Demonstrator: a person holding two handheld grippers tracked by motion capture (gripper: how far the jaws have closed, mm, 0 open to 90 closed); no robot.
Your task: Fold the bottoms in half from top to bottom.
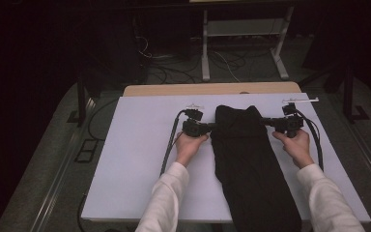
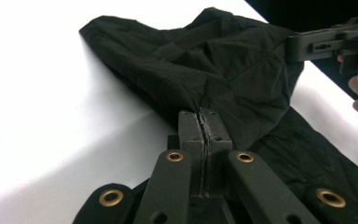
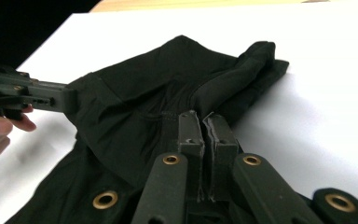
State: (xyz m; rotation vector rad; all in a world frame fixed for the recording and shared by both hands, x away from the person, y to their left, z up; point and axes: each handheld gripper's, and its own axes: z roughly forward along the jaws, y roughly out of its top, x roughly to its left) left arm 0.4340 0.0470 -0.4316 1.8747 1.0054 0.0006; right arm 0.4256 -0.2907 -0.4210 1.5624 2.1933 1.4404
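Fingers of the left gripper [image 1: 211,126] are pressed together on the left edge of a black garment [image 1: 244,159], a fold of its cloth pinched between the two pads, as the left gripper view shows close up [image 2: 204,122]. A bare hand [image 1: 189,145] in a white sleeve [image 1: 166,198] holds that gripper from below, and its cable [image 1: 170,145] runs back along the white tabletop [image 1: 135,159].

Between the two grippers, the garment lies on the tabletop as a long dark strip, stretching from the near edge of the table toward the far side, where its top end is bunched and slightly raised.

On the right, the fingers of the right gripper [image 1: 266,123] are likewise clamped tight on the garment's right edge, cloth caught between them in the right gripper view [image 3: 204,122]. The other hand [image 1: 297,145] grips this tool, level with the left one. Beyond the white surface a strip of wooden table [image 1: 212,89] shows.
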